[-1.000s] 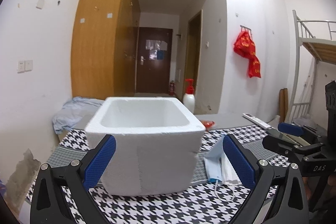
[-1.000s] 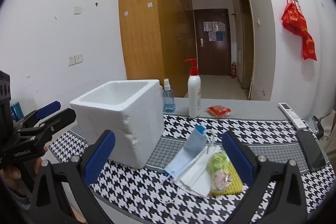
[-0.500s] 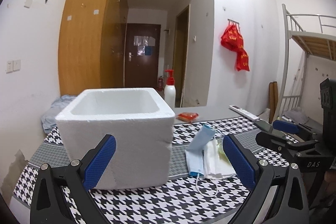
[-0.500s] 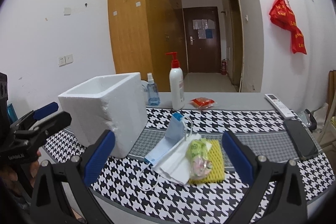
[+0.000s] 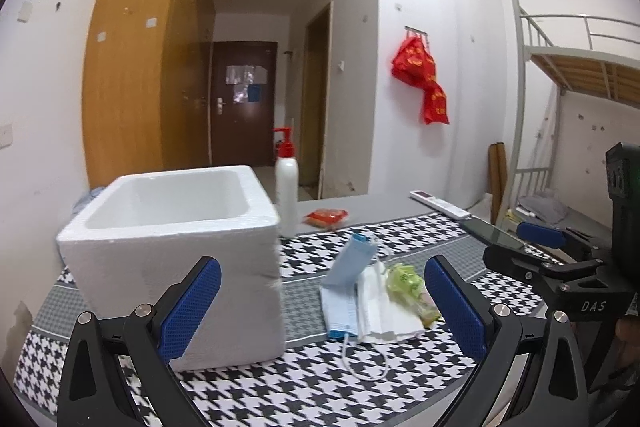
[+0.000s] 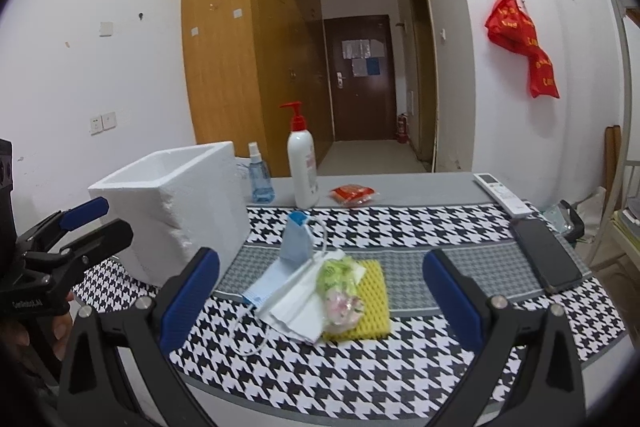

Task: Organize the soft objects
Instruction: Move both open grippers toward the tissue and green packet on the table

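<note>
- The left gripper (image 5: 320,307) has its blue-padded fingers spread wide and holds nothing; it hangs over the near edge of the black-and-white houndstooth table cover (image 5: 304,391).
- The right gripper (image 6: 320,303) likewise has its fingers wide apart and bare, aimed at the pile of soft things.
- The white rigid foam box (image 5: 176,247) stands on the left of the table, open at the top, nothing seen inside.
- Just right of the box lies the pile: a light blue pleated face mask (image 6: 294,247) with one end propped up, a white folded tissue sheet (image 6: 296,307), a green-and-pink crinkled plastic packet (image 6: 340,291) and a yellow ribbed foam pad (image 6: 376,295). These touch and overlap.
- Handling judgement: all four appear light and limp, so they will sag and may drag a neighbour along.
- Suggested hold: the mask by its raised end, the packet across its bunched middle, the pad by a free edge.
- The white ear loop (image 6: 248,343) trails toward the near edge and could snag.
- Far side: a white pump bottle with red head (image 6: 303,167), a small blue spray bottle (image 6: 260,179).
</note>
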Demonstrator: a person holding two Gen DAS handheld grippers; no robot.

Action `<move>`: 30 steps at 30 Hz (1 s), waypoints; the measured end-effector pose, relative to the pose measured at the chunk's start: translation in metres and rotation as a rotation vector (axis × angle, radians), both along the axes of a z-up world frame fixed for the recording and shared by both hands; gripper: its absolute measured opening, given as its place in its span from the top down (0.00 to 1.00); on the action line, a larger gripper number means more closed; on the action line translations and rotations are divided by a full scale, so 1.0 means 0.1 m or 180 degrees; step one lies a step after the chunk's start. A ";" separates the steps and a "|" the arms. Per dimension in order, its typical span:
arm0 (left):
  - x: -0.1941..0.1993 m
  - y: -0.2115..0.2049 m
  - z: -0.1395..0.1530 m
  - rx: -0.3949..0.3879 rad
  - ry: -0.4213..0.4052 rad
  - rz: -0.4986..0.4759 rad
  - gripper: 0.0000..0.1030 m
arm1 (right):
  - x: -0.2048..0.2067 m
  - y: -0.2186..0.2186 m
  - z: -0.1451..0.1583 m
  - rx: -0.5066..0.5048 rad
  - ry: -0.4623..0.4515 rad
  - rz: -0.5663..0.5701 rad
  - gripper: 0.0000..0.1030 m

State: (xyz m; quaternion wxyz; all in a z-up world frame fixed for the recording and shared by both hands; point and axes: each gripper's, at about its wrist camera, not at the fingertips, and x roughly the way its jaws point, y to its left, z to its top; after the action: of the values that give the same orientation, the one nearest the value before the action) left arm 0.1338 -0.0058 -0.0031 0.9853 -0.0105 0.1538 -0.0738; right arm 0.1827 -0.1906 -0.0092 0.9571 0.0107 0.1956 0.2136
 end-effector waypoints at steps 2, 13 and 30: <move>0.02 -0.05 0.00 0.0017 0.0010 -0.0046 0.01 | 0.01 -0.06 -0.01 0.0063 0.0055 0.0024 0.00; 0.14 -0.22 -0.13 0.0042 0.0188 -0.0208 0.01 | 0.10 -0.23 -0.12 -0.0041 0.0139 -0.0051 0.00; 0.36 -0.40 -0.36 0.0167 0.0491 -0.0391 0.01 | 0.40 -0.17 -0.41 -0.0079 0.0475 0.0083 0.00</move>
State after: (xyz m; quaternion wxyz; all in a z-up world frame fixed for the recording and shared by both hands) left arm 0.1702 -0.0455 -0.0393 0.9641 0.0191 0.2314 -0.1289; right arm 0.2227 -0.2080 -0.0498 0.9370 0.0121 0.2692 0.2223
